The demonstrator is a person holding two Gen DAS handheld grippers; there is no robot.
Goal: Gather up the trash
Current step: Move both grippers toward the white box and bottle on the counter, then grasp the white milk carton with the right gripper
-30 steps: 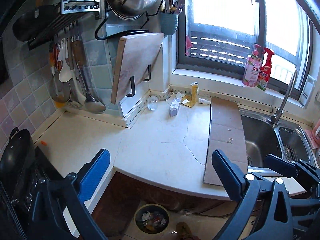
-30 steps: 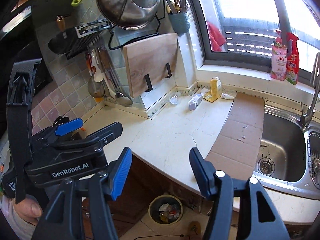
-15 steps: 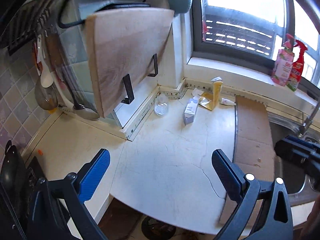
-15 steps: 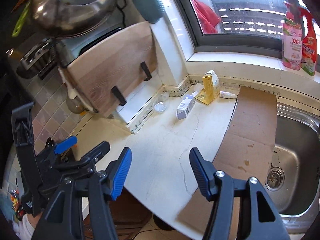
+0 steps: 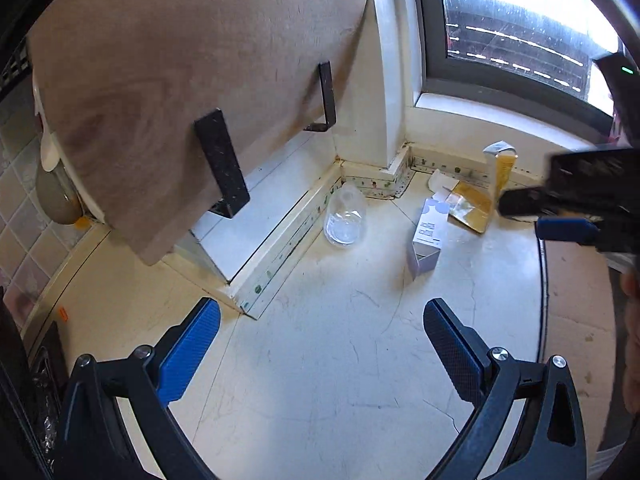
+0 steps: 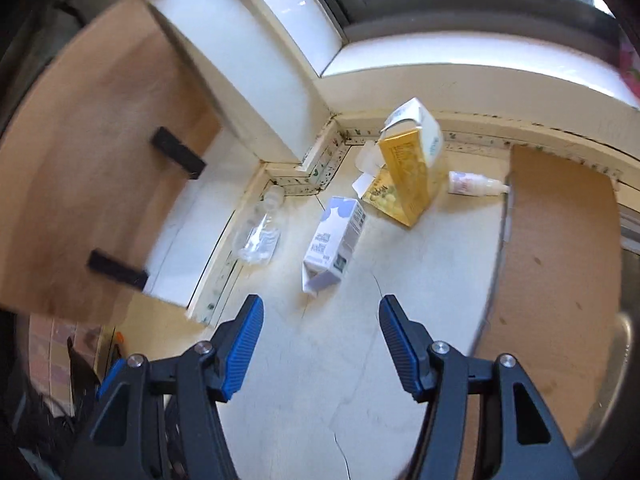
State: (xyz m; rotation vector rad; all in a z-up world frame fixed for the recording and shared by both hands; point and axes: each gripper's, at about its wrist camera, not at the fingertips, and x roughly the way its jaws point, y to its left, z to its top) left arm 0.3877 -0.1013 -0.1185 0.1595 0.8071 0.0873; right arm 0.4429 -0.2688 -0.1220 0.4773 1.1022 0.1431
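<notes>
Trash clusters at centre frame of your right wrist view: white carton (image 6: 334,240) lying flat, yellow carton (image 6: 408,172) upright behind it, clear bottle (image 6: 258,236) against the ledge; your right gripper (image 6: 320,344) gapes empty just below the white carton, likely lined up for it; left gripper (image 5: 320,344) is likewise open and empty.

Yellow carton (image 6: 404,172), white-lilac box (image 6: 334,240), seemingly clear bottle (image 6: 258,236)

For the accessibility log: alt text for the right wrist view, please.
Open right tongs hang above a cream counter, empty, pointed at a tipped white carton. Beyond stand a yellow carton, a clear bottle and a small dropper bottle; cardboard lies right.
</notes>
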